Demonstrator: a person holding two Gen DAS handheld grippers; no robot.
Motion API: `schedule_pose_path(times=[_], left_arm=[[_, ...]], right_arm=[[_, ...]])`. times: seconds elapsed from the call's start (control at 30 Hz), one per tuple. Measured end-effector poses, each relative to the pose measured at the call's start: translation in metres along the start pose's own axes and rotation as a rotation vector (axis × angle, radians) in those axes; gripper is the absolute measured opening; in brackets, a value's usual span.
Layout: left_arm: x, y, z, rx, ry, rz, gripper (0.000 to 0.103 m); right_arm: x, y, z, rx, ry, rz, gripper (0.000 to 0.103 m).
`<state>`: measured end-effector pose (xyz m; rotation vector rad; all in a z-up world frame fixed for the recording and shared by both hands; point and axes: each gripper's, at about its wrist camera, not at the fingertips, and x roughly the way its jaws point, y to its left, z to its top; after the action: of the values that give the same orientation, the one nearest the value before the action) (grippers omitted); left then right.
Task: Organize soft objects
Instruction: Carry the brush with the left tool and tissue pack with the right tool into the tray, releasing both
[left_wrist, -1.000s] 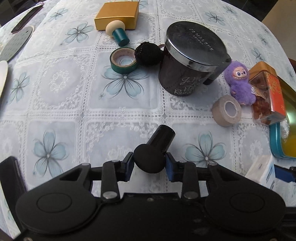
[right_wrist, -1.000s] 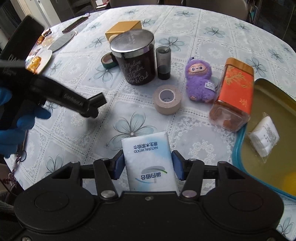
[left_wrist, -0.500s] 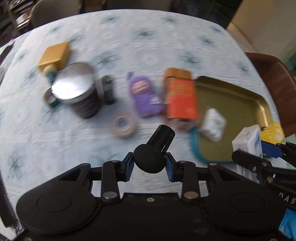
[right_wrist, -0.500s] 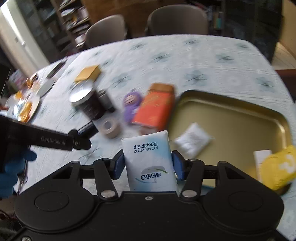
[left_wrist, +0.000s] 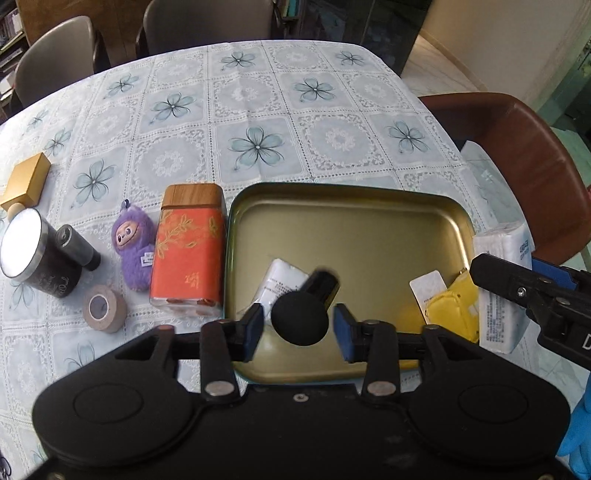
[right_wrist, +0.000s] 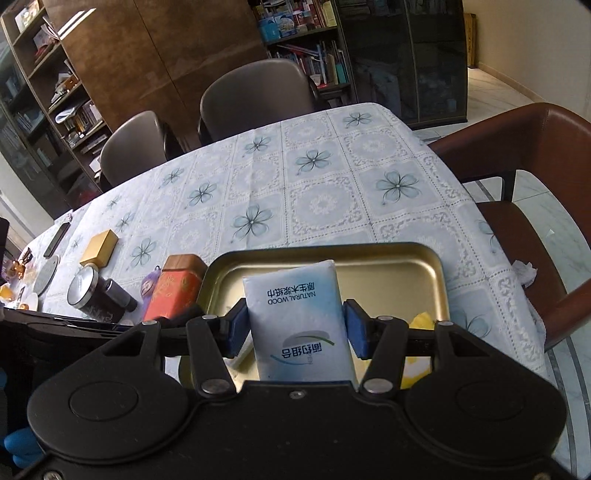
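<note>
My left gripper (left_wrist: 298, 330) hangs over the near edge of the gold tray (left_wrist: 369, 206). Its jaws have parted, and the black round-headed brush (left_wrist: 301, 315) sits loose between them, a gap on each side. My right gripper (right_wrist: 297, 328) is shut on a white tissue pack (right_wrist: 301, 325) and holds it over the tray (right_wrist: 391, 258). That pack also shows at the right of the left wrist view (left_wrist: 506, 295). A white packet (left_wrist: 279, 278) and a yellow soft item (left_wrist: 452, 310) lie in the tray. A purple plush doll (left_wrist: 135, 245) lies left of the tray.
An orange tin (left_wrist: 190, 254) lies against the tray's left side. Further left are a dark jar (left_wrist: 35, 254), a small black bottle (left_wrist: 77, 247), a tan tape roll (left_wrist: 103, 308) and a gold box (left_wrist: 26, 181). A brown chair (left_wrist: 524, 155) stands at the right.
Both grippers swung right from the cluttered left of the table to over the tray. My left jaws have opened off the black brush. The right still holds the tissue pack.
</note>
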<state>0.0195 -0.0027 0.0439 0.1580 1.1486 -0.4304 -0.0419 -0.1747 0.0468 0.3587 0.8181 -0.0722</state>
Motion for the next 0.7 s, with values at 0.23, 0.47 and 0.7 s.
schedule_pose_path(times=[0.23,0.47,0.7], left_arm=[[-0.007,-0.003,0.002,-0.049,-0.038,0.073,0.080],[-0.006,0.000,-0.002,-0.102,-0.024,0.104,0.093],[-0.008,-0.001,-0.006,-0.127,-0.047,0.119,0.097]], right_arm=[[0.006,-0.012,0.012,-0.009,-0.010,0.043,0.059],[0.012,-0.023,0.014,-0.004,-0.010,0.062,0.064],[0.015,-0.024,0.012,-0.024,-0.002,0.066,0.064]])
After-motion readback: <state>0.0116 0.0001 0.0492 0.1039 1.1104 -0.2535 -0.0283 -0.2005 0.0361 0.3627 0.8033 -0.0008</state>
